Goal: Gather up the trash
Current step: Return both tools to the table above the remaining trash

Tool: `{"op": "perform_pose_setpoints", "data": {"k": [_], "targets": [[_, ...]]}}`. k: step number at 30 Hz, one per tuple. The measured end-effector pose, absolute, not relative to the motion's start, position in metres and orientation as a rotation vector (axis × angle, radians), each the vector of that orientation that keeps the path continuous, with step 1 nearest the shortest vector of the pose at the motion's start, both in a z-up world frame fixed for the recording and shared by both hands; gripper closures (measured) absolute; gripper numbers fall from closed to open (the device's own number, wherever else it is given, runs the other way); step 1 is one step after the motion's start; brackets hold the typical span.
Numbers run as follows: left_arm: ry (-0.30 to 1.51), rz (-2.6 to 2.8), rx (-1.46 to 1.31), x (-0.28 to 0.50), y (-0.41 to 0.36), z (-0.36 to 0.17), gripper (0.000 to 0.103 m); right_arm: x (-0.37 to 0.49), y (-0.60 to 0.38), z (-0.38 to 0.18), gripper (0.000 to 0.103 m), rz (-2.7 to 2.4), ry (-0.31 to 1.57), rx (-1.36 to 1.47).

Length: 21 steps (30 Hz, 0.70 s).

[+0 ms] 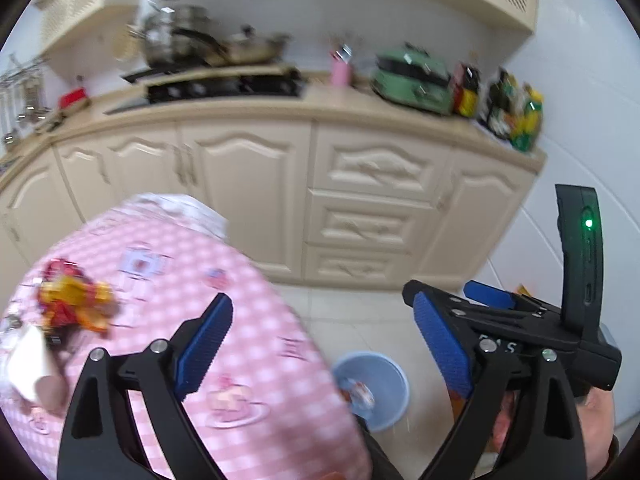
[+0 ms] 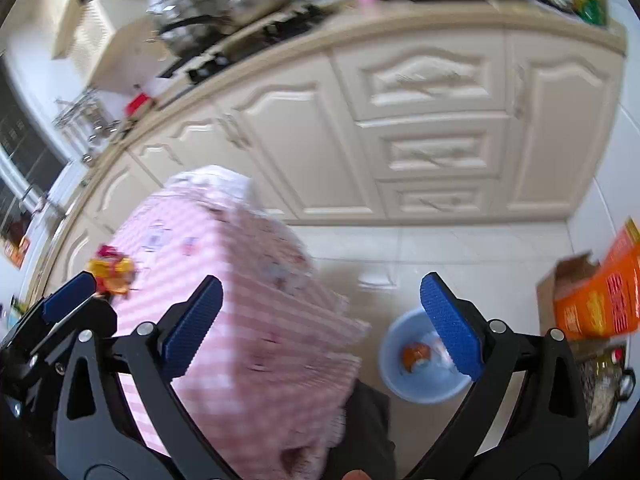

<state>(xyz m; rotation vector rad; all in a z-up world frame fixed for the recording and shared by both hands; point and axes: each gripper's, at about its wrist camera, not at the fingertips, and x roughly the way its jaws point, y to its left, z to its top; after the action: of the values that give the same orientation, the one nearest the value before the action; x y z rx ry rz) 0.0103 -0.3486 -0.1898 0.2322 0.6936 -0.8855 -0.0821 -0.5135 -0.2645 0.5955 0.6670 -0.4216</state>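
while both tools (image 1: 320, 348) (image 2: 320, 320) gape empty, blue bin (image 2: 394, 380) – orange wrapper (image 2: 412, 354) inside, floor

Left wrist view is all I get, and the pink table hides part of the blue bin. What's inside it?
Observer: The right wrist view shows the whole blue bin. An orange wrapper lies in it.
Operator: What's on the floor behind my other tool?
Observer: An orange box beside an open cardboard box, to the right of the bin.
Operator: Is that tool holding any trash?
Observer: No. The right tool is open, with nothing between its fingers.
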Motion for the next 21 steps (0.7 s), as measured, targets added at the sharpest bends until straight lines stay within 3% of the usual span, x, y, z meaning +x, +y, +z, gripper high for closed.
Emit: {"op": "perform_pose_setpoints", "data": {"k": [11,21], "targets": [[0.571,-0.633,0.067,0.049,-0.214,-0.144,0.011,-0.014,-0.434,-0.215,0.006,-0.25,0.629,0.462],[0.552,-0.361,0.018,0.069,-0.102,-0.159,0.011,0.038,-0.375,-0.209,0.006,-0.134,0.665,0.362]]}}
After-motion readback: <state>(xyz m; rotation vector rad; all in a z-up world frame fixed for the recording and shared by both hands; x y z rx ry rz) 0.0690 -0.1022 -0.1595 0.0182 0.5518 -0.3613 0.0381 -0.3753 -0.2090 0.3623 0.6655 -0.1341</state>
